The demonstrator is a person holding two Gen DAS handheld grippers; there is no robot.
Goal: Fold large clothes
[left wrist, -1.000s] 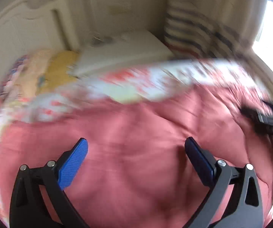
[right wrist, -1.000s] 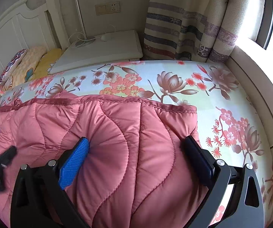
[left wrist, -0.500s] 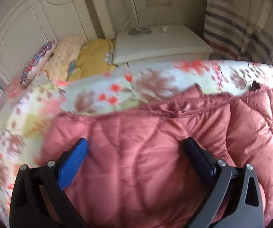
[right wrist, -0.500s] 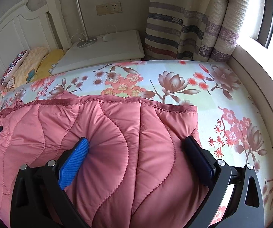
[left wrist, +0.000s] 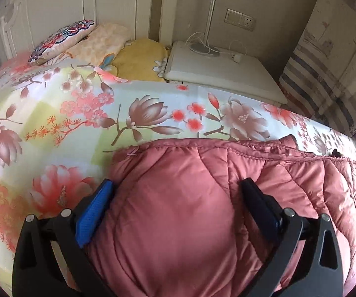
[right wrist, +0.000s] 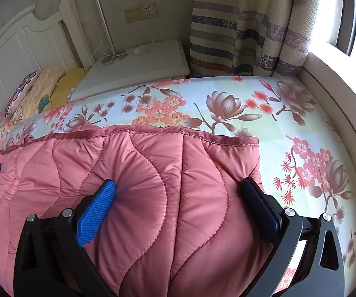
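Pink quilted jacket (left wrist: 202, 210) fills the lower half of both wrist views, puffy and glossy, with wavy stitched channels running down it and a darker piped hem along its top edge. It lies spread on the floral bedsheet (left wrist: 79, 113), which shows above it and to the side in each view. Left gripper (left wrist: 178, 193) is low in the frame, jaws wide apart, the blue-padded finger at the jacket's left edge and the dark finger pressed into the padding, with a fat bulge of fabric between them. Right gripper (right wrist: 180, 190) looks the same: jaws spread, both fingers sunk into the quilting near the jacket's right corner, nothing clamped. At the far left edge of the right wrist view a bit of black hardware shows over the jacket. Upper left holds the white headboard (right wrist: 17, 47) and a row of pillows (left wrist: 103, 42). Upper centre has the white nightstand (right wrist: 138, 66) with a lamp base and cable; the striped curtain (right wrist: 240, 37) hangs upper right.
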